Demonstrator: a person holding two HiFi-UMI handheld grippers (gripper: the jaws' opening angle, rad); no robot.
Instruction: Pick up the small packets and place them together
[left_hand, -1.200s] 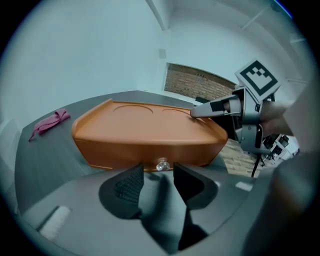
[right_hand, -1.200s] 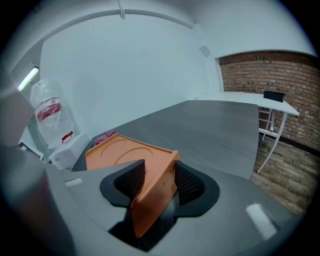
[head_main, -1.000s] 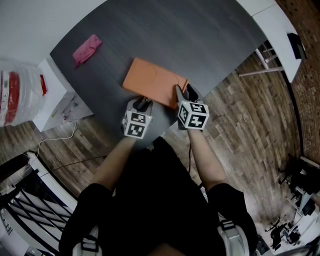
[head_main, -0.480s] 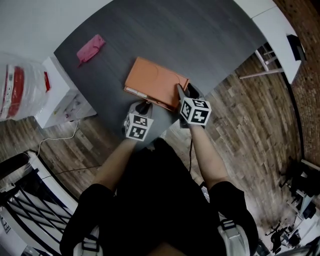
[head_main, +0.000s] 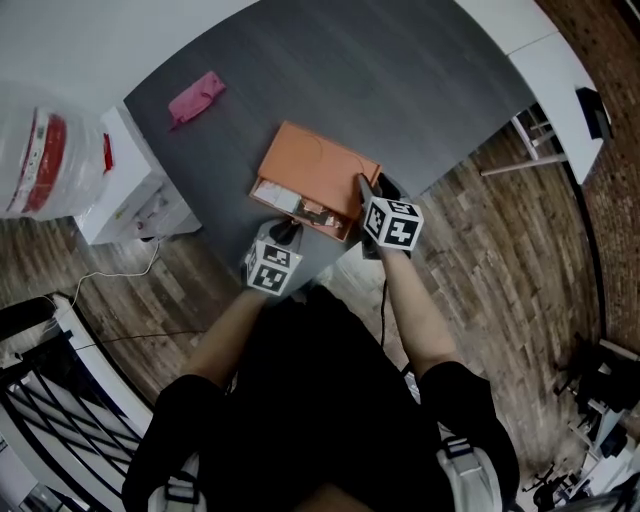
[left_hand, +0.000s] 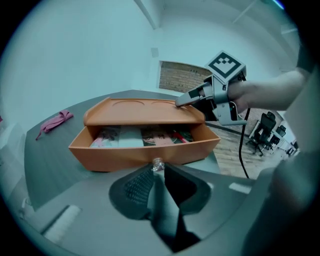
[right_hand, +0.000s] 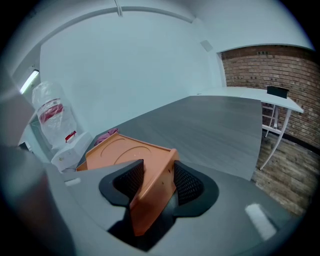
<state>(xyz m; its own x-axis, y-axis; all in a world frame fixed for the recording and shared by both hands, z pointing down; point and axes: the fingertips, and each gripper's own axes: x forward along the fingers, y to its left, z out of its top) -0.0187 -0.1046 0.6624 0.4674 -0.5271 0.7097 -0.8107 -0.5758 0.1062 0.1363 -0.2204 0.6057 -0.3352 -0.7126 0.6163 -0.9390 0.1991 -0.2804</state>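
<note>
Two items stand off the table's (head_main: 400, 80) left edge: a clear plastic bag (head_main: 45, 150) with red print and a white box (head_main: 140, 195) beside it. On the table's far left I note a pink pouch (head_main: 196, 98), well apart from the work. At the near edge my left gripper (head_main: 288, 232) points into the orange box's drawer (head_main: 258, 190). Its jaws have just been closing and are now nearly together, with the drawer knob (left_hand: 158, 164) pinched between their tips. The drawer stands pulled out toward me. The small packets (head_main: 305, 207) lie inside it in a row, side by side, with printed faces showing; I cannot count them reliably. Behind the drawer the orange box (head_main: 318, 167) sits flat on the table, its top bare with two shallow round impressions. At the box's right near corner is my right gripper (head_main: 366, 190). Its jaws have just been widening and stand far apart, with the corner of the box wedged between them and a pad against each face.
</note>
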